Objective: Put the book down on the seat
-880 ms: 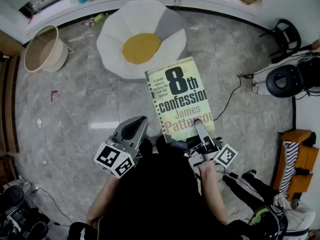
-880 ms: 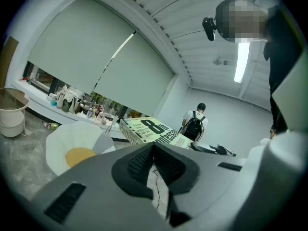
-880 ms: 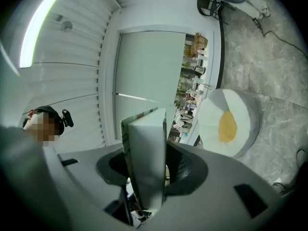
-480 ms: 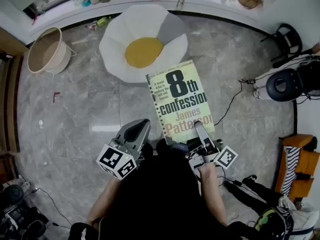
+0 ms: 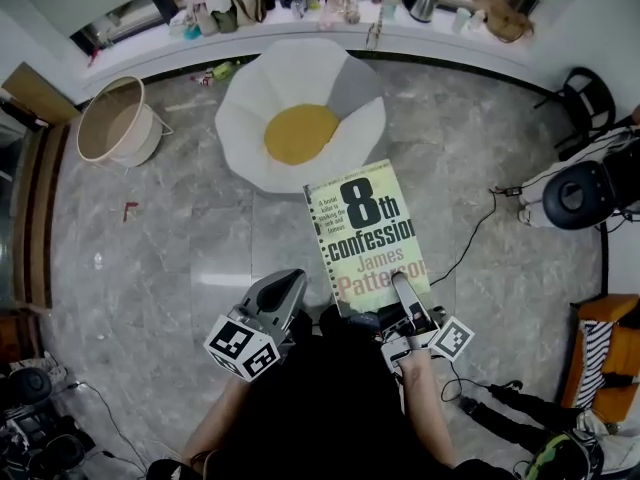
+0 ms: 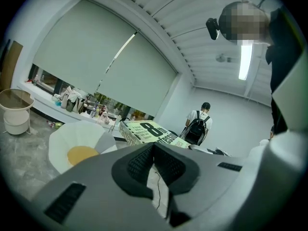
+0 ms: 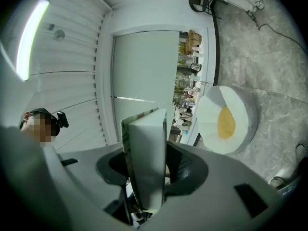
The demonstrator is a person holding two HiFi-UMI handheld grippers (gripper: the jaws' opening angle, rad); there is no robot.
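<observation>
- right gripper (image 5: 403, 288) clamped on the book (image 5: 368, 230), cover up
- its long axis points at the seat (image 5: 300, 78), far end just short of it
- left gripper (image 5: 288, 286) closed, empty

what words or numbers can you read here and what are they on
"8th confession": big black print on the book cover
"James Patter...": paler print below, its end hidden by the right gripper
Small blurb left of the "8th": too small to read

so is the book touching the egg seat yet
Apart. The right gripper view shows the book clamped in the right gripper, held up with bare floor and wall between it and the seat.
</observation>
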